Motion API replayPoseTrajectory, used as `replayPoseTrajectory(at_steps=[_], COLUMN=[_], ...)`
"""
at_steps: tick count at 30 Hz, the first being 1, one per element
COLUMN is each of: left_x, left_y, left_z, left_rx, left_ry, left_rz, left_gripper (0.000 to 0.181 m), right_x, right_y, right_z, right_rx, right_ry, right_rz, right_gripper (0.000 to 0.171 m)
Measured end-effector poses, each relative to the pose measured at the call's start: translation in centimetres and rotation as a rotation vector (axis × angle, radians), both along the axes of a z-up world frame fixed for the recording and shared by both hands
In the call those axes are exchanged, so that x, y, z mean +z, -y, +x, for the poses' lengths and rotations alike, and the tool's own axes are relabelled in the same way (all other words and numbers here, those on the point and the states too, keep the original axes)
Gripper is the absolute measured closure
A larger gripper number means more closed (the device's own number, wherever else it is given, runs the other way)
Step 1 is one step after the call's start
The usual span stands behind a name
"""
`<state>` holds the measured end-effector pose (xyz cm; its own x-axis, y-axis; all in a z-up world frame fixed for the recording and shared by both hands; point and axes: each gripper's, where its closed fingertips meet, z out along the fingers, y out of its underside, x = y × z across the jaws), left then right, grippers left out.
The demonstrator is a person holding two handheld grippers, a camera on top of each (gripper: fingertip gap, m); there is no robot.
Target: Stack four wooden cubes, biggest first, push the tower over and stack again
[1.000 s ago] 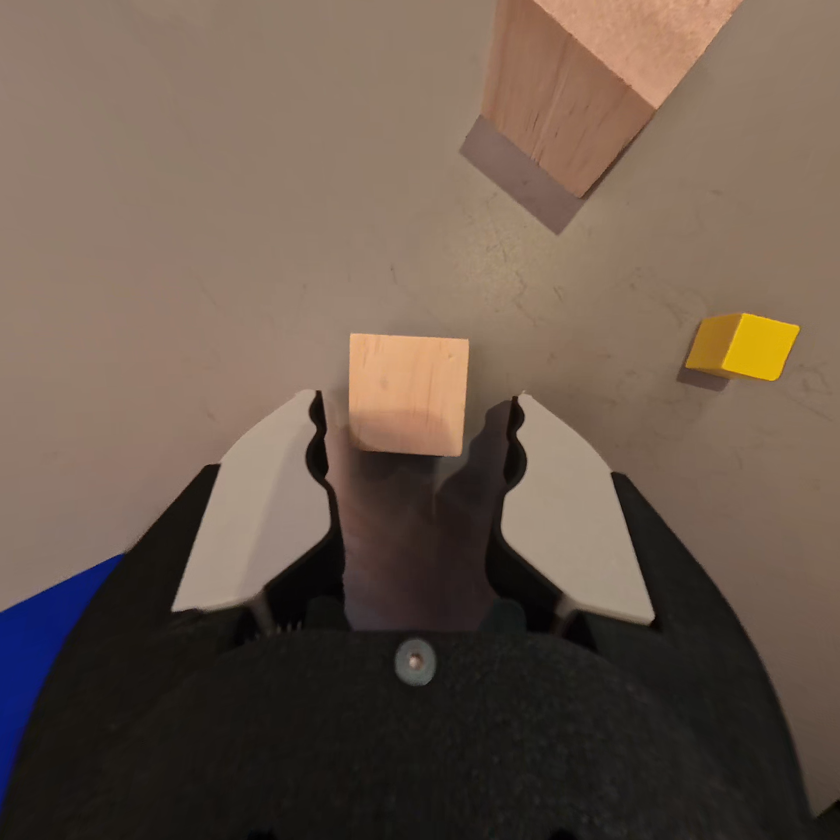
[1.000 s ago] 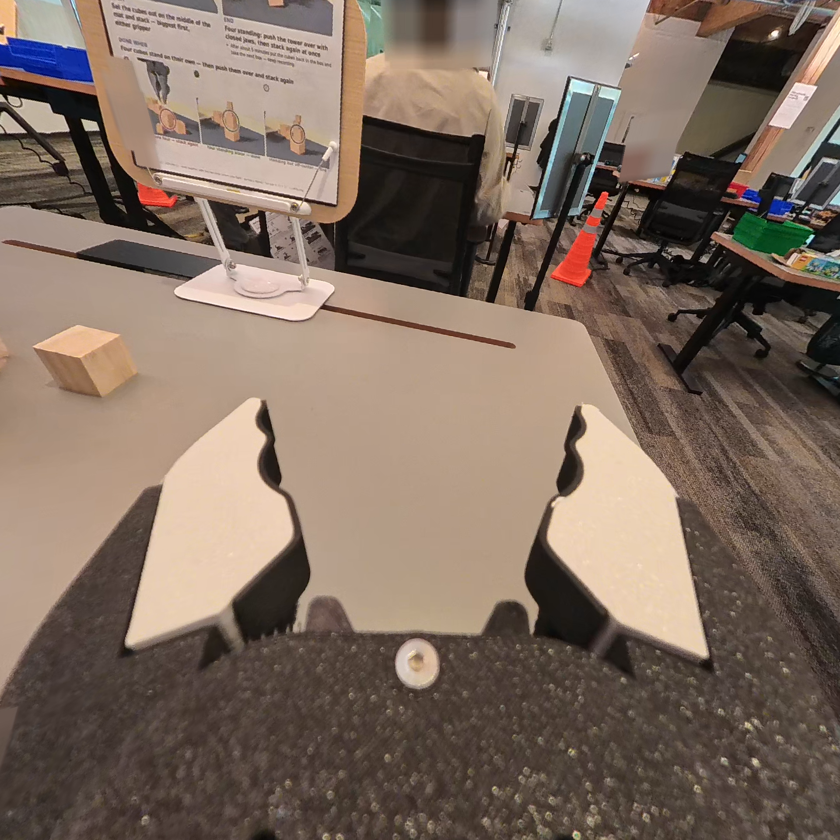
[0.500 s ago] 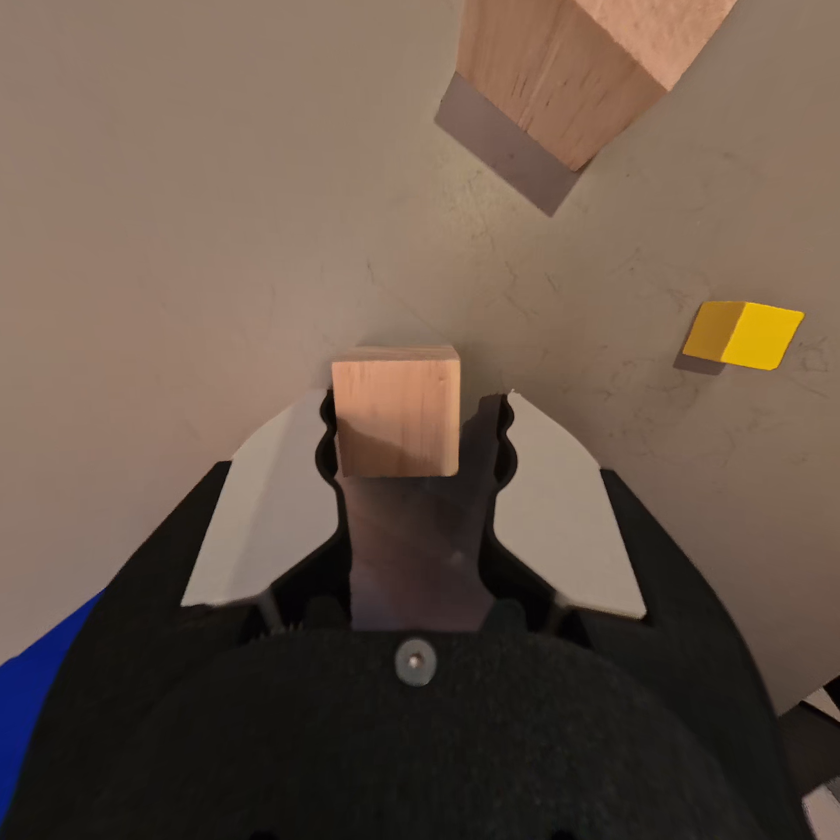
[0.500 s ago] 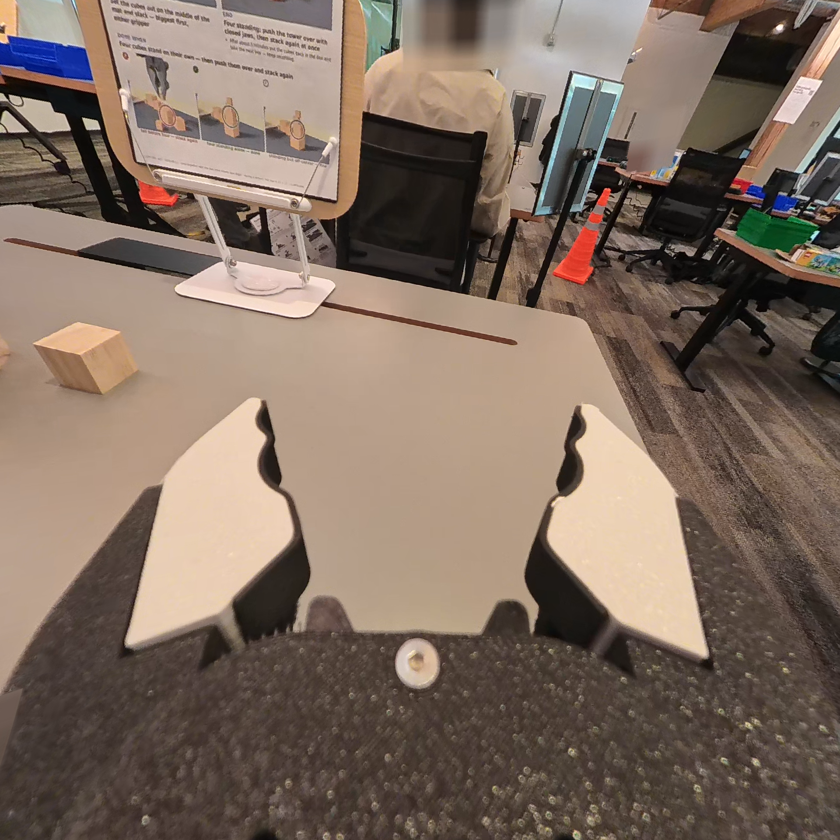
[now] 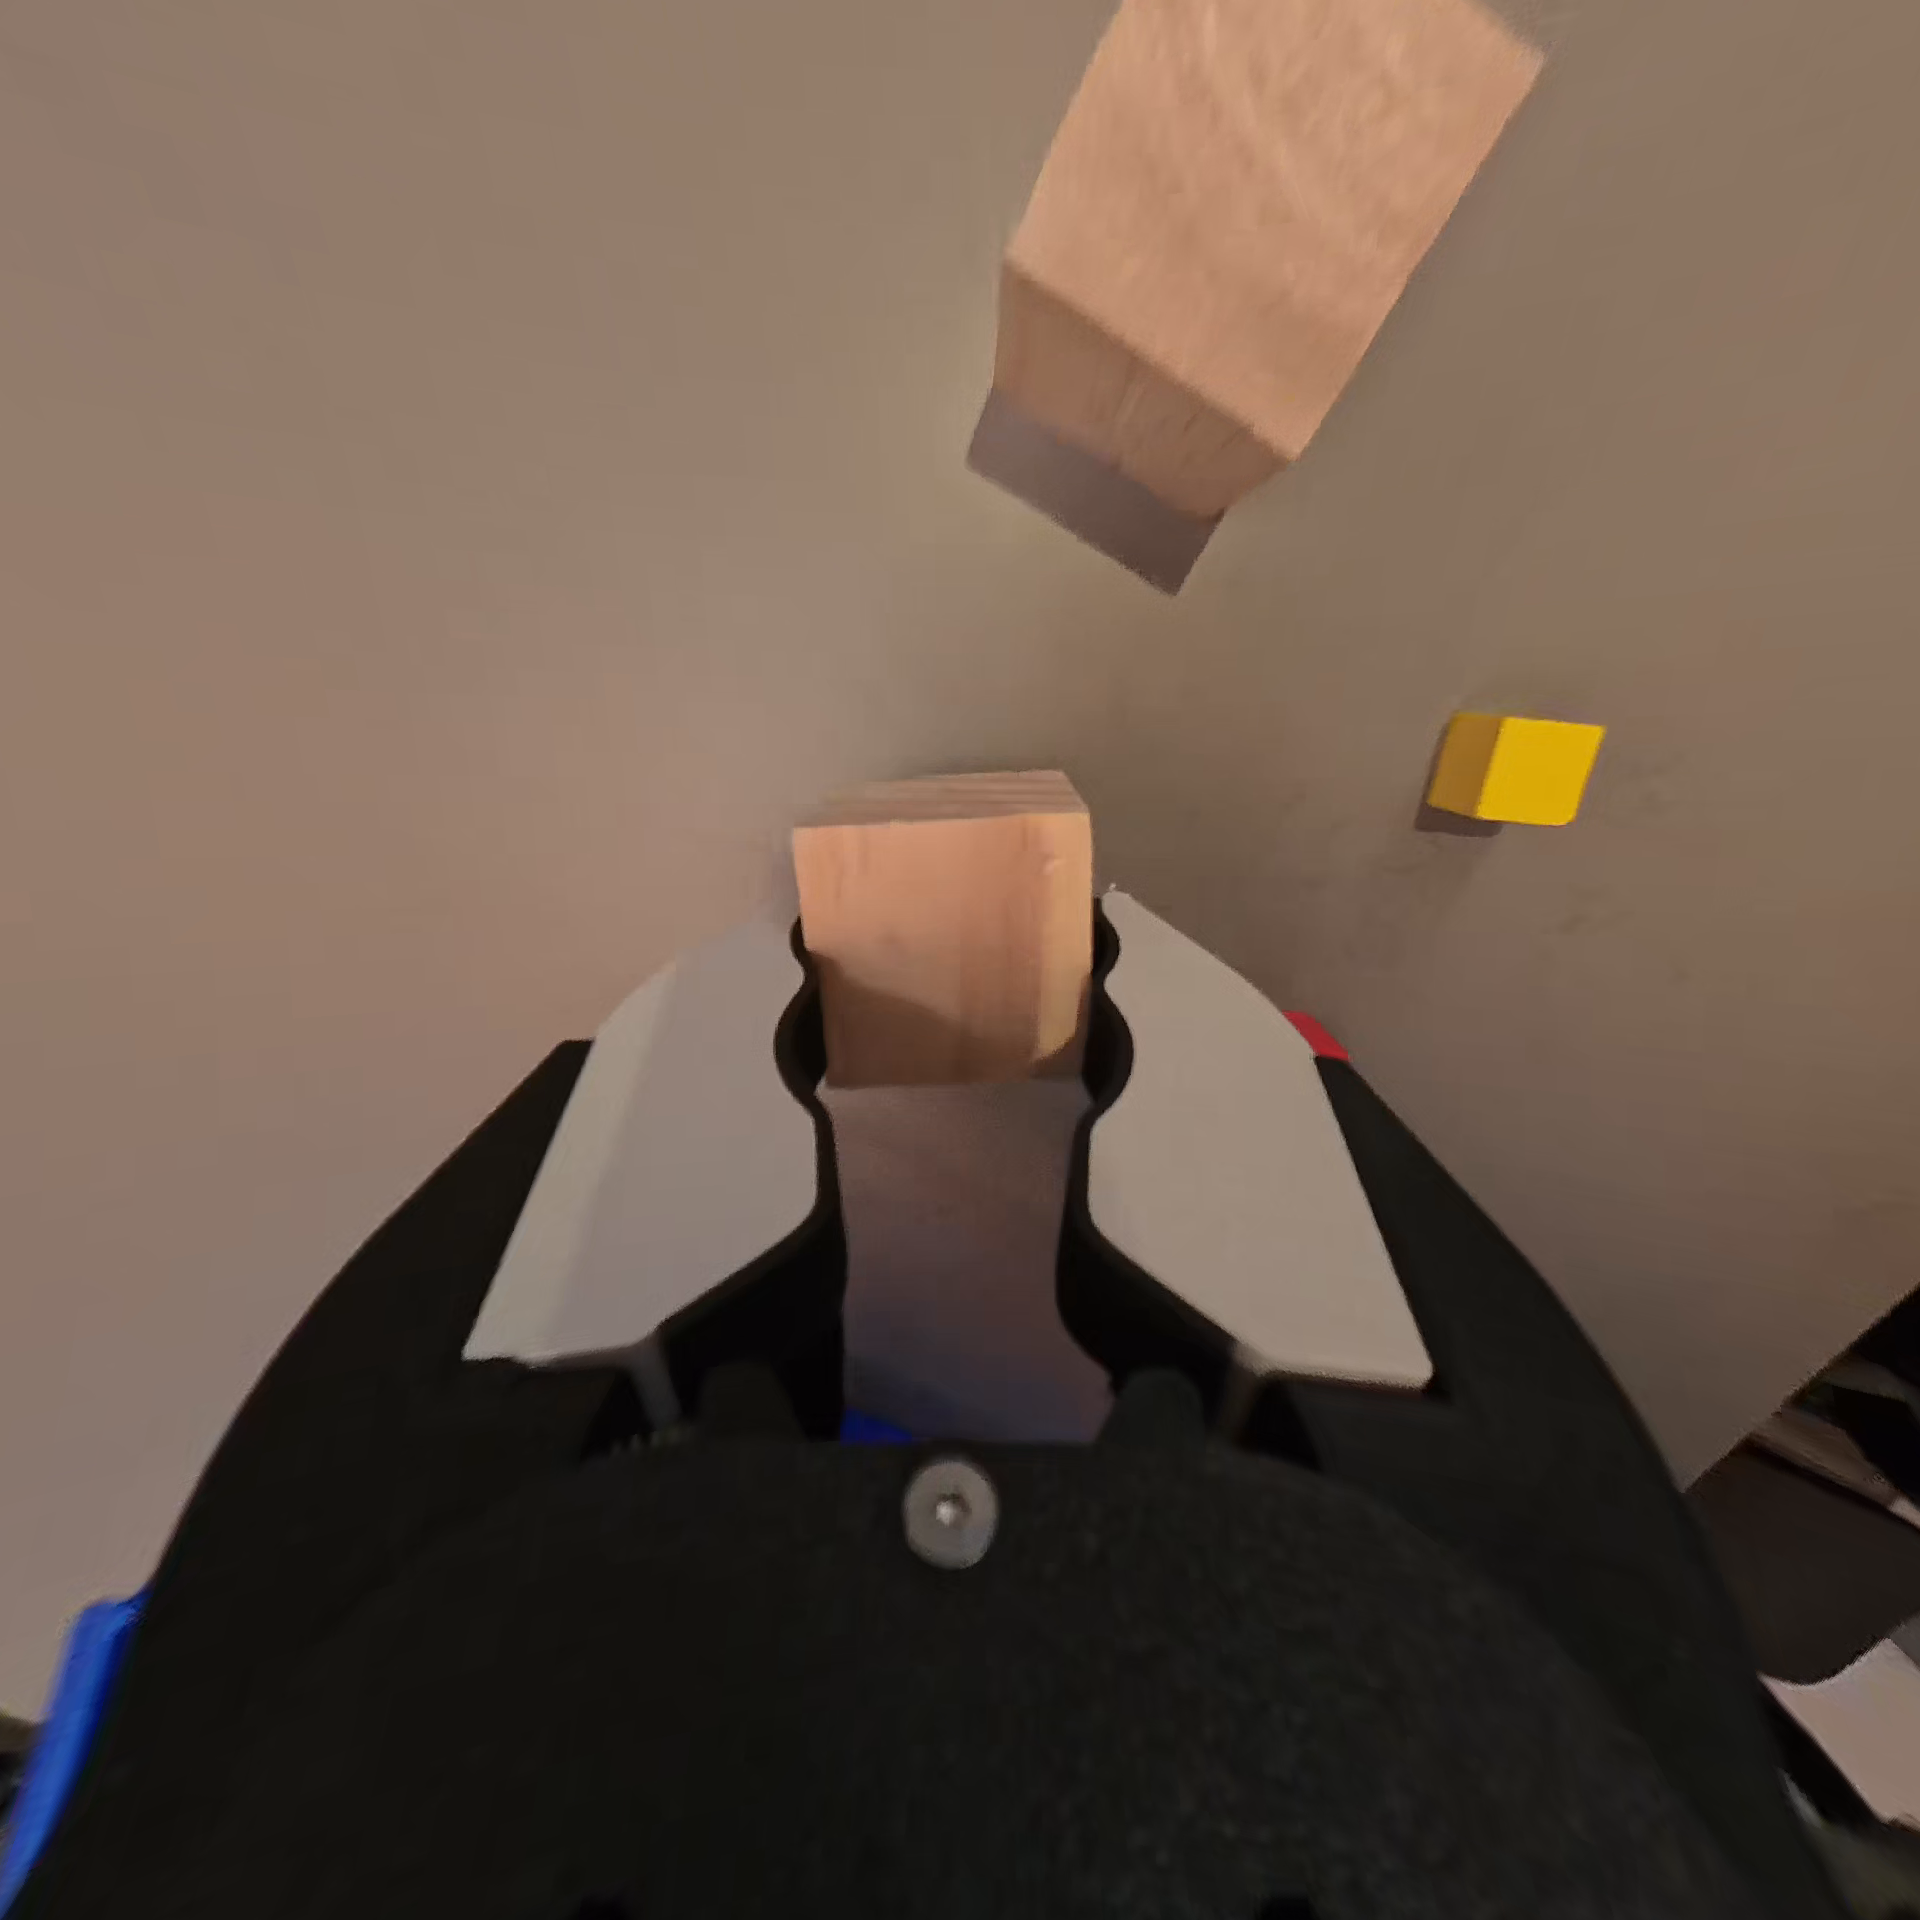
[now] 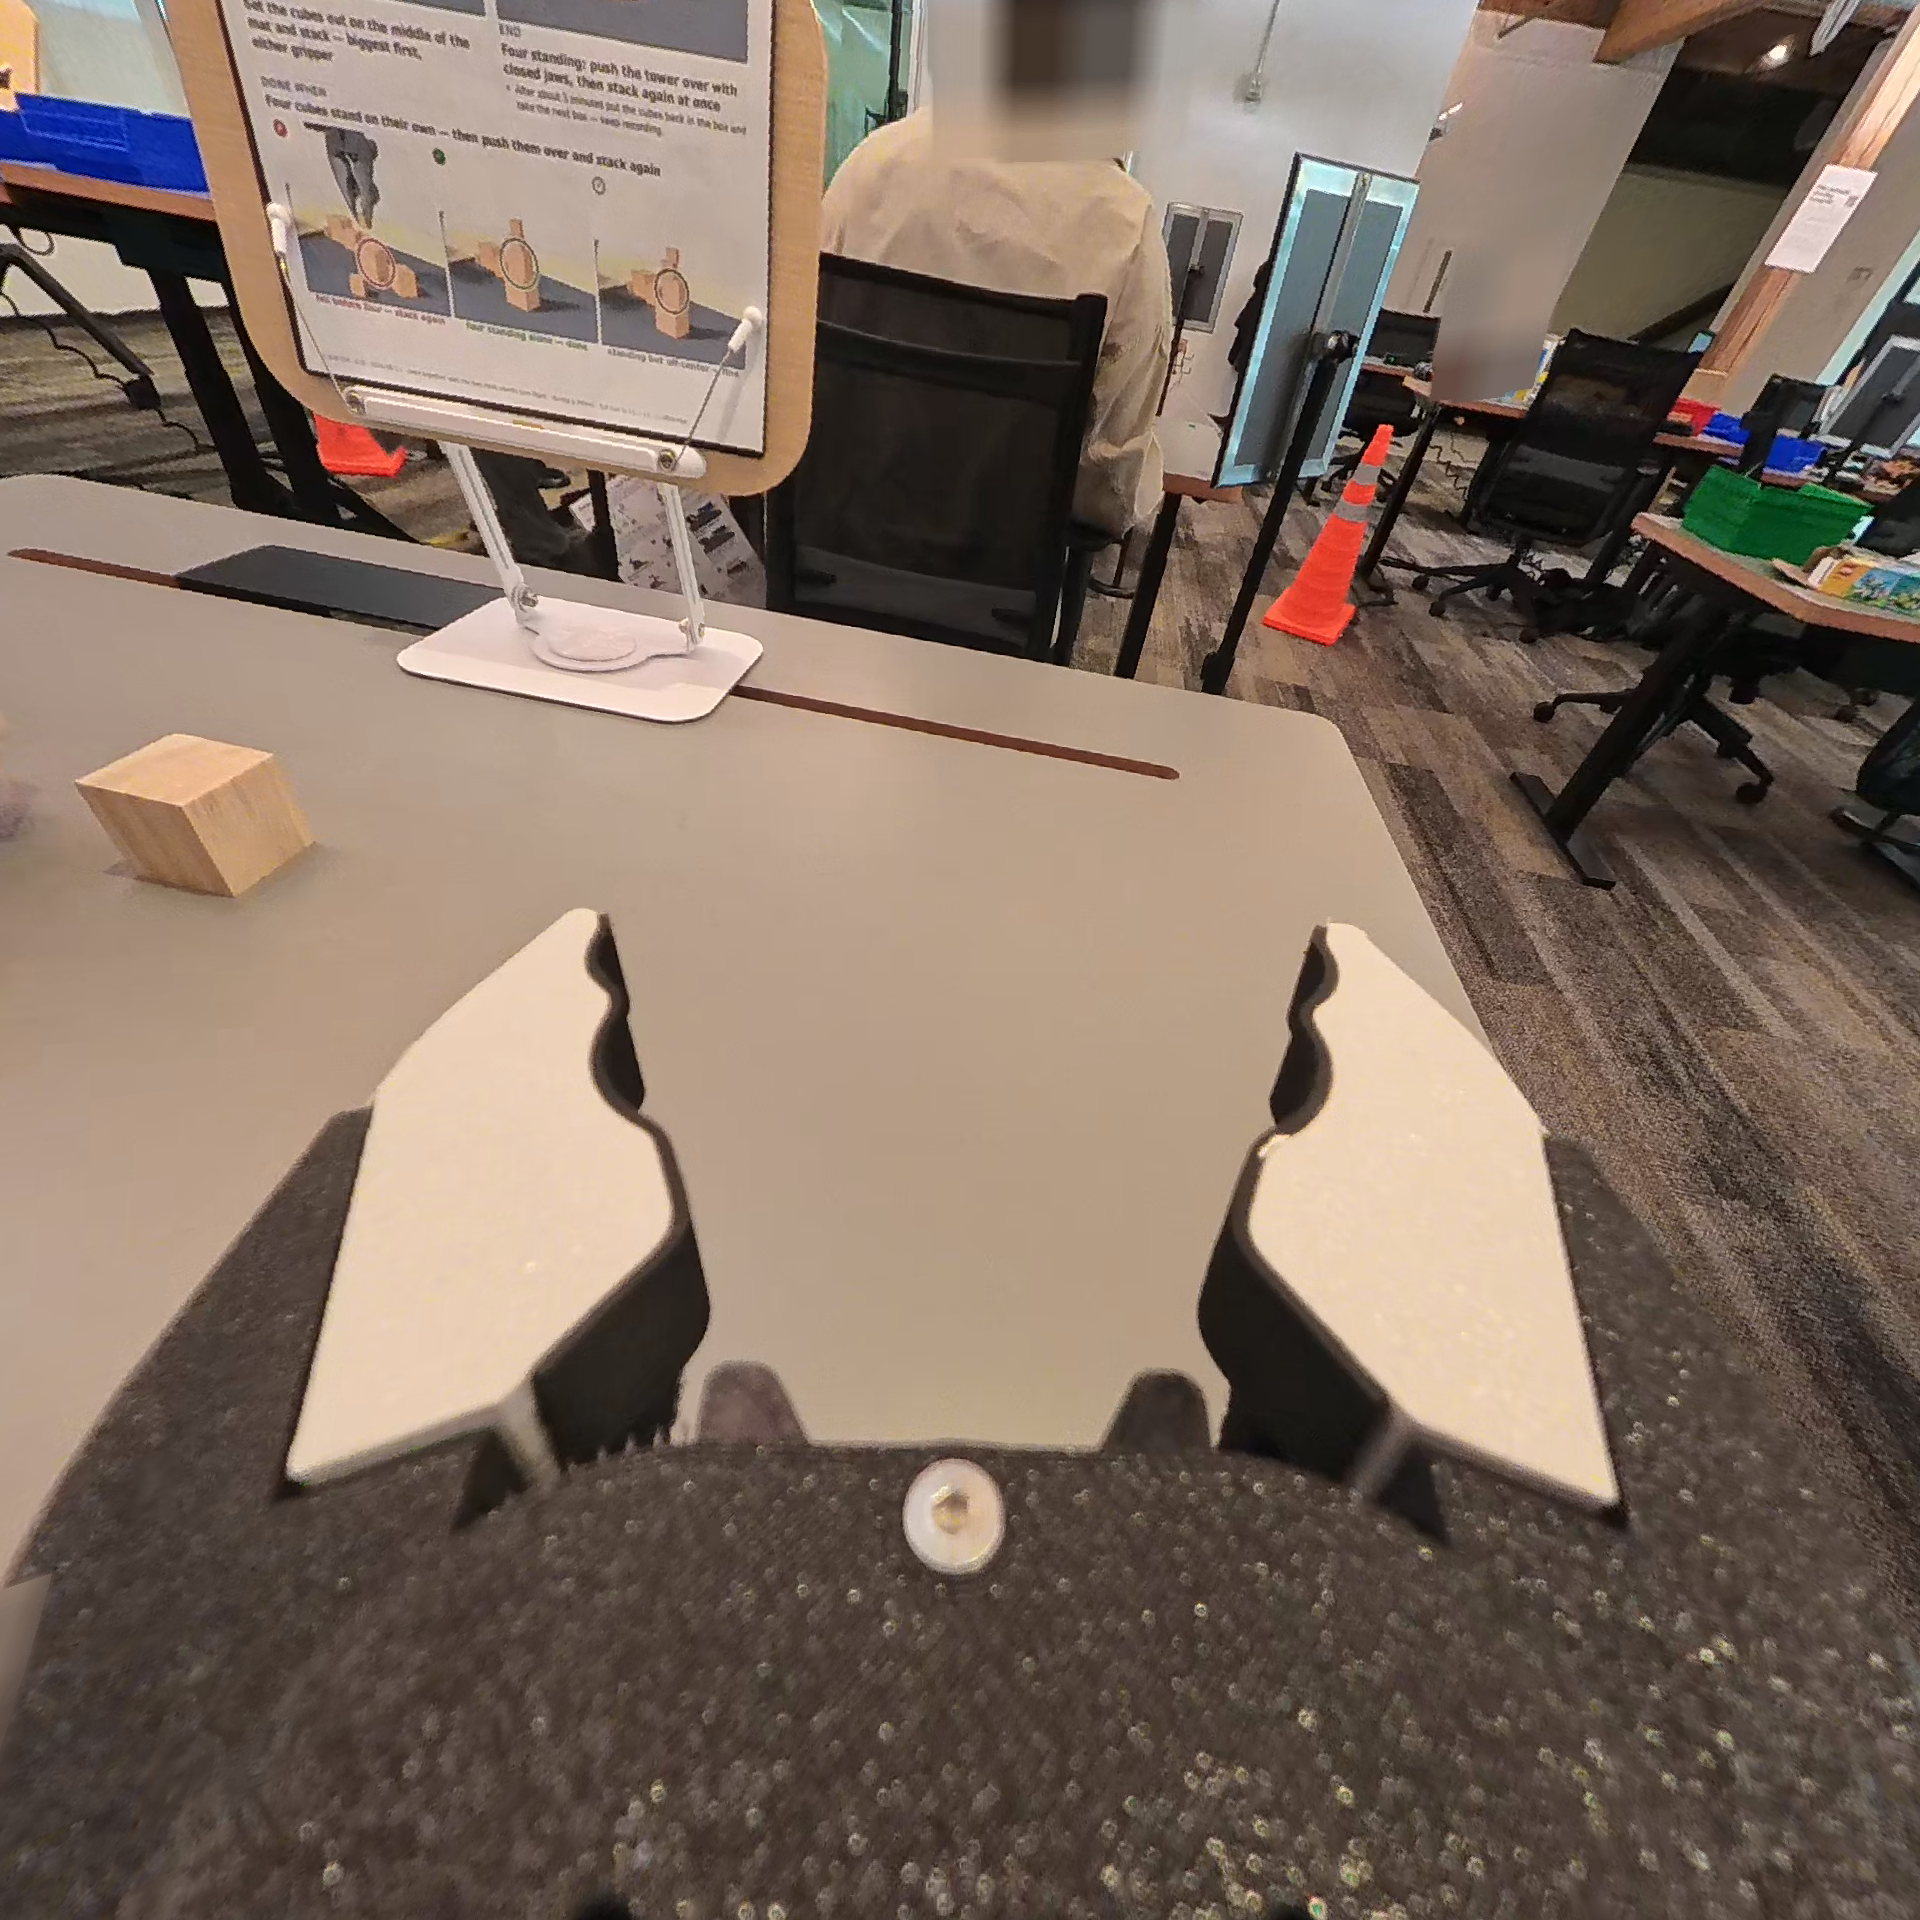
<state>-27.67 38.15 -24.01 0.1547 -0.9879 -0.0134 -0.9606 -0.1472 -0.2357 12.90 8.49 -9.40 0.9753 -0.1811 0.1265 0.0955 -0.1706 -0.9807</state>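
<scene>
The left gripper point(image 5: 945, 940) is clamped on a small wooden cube point(image 5: 940, 935); both fingers press the sides of the cube, which sits between the fingertips above the grey table point(image 5: 416, 520). A dark shadow lies on the table under the cube, so it seems lifted a little, but I cannot tell this for sure. Farther ahead and to the right stands a large wooden cube point(image 5: 1236, 260), blurred, with its own shadow at its near edge. A small yellow cube point(image 5: 1517, 769) lies on the table to the right, well apart from both. A bit of something red point(image 5: 1314, 1034) shows just behind the right finger.

The right gripper point(image 6: 956, 956) has its fingers wide apart and holds nothing; it hangs over the same grey table. At the left side a medium wooden cube point(image 6: 192, 810) rests on the table, near the white stand point(image 6: 582, 660) that carries an instruction sheet point(image 6: 499, 197). Behind the table a person point(image 6: 997, 249) sits on a black chair point(image 6: 935, 468), and an orange cone point(image 6: 1320, 561) stands on the floor.
</scene>
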Motion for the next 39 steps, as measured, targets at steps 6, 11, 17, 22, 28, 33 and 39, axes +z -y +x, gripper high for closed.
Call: replayPoseTrajectory(at_steps=[6, 11, 17, 22, 28, 33, 39], left_x=[5.3, 6.1, 4.5, 2.8, 2.0, 1.8, 1.3], left_y=[0.4, 1.8, 3.1, 3.3, 3.2, 2.6, 2.5], left_z=[3.6, 6.9, 9.8, 10.3, 10.5, 10.4, 10.2], left_rx=[-0.152, -0.287, -0.380, -0.421, -0.473, -0.489, -0.507], left_ry=[0.029, -0.010, -0.011, -0.042, -0.051, -0.051, -0.062], left_rz=[0.059, 0.075, 0.030, 0.005, -0.046, -0.051, -0.049], left_gripper=[0.134, 0.134, 0.134, 0.134, 0.134, 0.134, 0.134], right_x=[-0.2, -0.3, -0.3, -0.4, -0.2, -0.2, -0.2], right_y=[0.3, 0.6, 1.2, 1.5, 1.4, 1.7, 1.3], right_z=[0.2, 0.3, 0.7, 1.0, 0.9, 1.3, 1.3], right_rx=[-0.002, -0.004, -0.018, -0.025, -0.025, -0.036, -0.033], right_ry=[-0.011, -0.012, -0.010, -0.010, -0.002, -0.002, 0.000], right_rz=[0.003, 0.001, -0.002, -0.007, -0.012, -0.016, -0.023], right_gripper=[0.052, 0.052, 0.052, 0.052, 0.052, 0.052, 0.052])
